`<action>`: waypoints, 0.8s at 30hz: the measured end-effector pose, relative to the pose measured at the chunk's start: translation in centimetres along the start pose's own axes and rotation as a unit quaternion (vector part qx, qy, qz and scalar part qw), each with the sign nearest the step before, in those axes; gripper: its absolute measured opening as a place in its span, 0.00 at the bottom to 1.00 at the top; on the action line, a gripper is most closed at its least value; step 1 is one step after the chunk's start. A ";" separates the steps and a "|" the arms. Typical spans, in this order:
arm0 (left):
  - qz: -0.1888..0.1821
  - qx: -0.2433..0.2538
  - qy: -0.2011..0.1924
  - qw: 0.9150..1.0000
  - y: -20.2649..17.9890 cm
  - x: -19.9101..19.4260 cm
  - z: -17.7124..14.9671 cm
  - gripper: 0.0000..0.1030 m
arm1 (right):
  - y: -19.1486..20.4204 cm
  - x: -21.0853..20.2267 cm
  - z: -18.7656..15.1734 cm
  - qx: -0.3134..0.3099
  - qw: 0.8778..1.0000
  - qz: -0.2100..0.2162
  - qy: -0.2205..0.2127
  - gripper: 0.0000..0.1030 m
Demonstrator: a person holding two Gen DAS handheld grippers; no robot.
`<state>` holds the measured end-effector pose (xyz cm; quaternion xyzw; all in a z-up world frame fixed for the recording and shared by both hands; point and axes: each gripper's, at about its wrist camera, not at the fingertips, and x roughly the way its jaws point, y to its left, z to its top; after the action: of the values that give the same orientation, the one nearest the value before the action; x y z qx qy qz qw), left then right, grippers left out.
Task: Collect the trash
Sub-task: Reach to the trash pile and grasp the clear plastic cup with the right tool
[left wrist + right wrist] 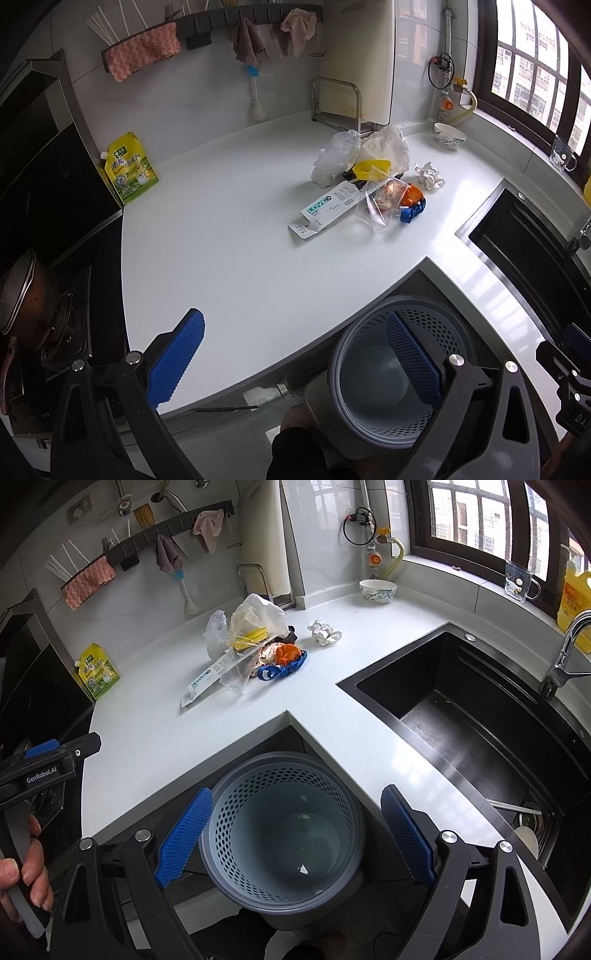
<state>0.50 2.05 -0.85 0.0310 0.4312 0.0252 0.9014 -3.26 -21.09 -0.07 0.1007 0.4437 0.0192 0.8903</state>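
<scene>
A pile of trash lies on the white counter: clear plastic bags, a yellow lid, a long white-and-teal carton, an orange wrapper, blue plastic pieces and a crumpled paper ball. A grey perforated waste basket stands on the floor below the counter's corner. My left gripper is open above the counter edge and the basket. My right gripper is open, its fingers either side of the basket, above it.
A black sink with a tap lies to the right. A stove with a pan is on the left. A yellow pouch, a bowl and a glass cup stand near the walls.
</scene>
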 end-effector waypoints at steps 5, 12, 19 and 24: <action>-0.015 0.008 -0.027 0.999 1.5 2.1 2.9 0.94 | 1.4 2.0 2.6 0.020 0.999 -0.018 -0.019 0.86; -0.035 0.054 -0.053 0.997 3.0 7.2 7.9 0.94 | 4.4 7.2 5.8 0.044 0.998 -0.034 -0.018 0.86; -0.066 0.101 -0.041 0.992 3.9 13.2 11.2 0.94 | 7.1 13.0 8.5 0.077 0.996 -0.044 -0.012 0.86; -0.090 0.121 -0.026 0.988 4.4 16.2 12.5 0.94 | 7.7 16.2 9.8 0.101 0.993 -0.060 -0.008 0.86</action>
<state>20.34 7.15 -5.27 0.1014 0.4089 -0.1095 0.9003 14.81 -13.15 -5.55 0.1633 0.4411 -0.0798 0.8789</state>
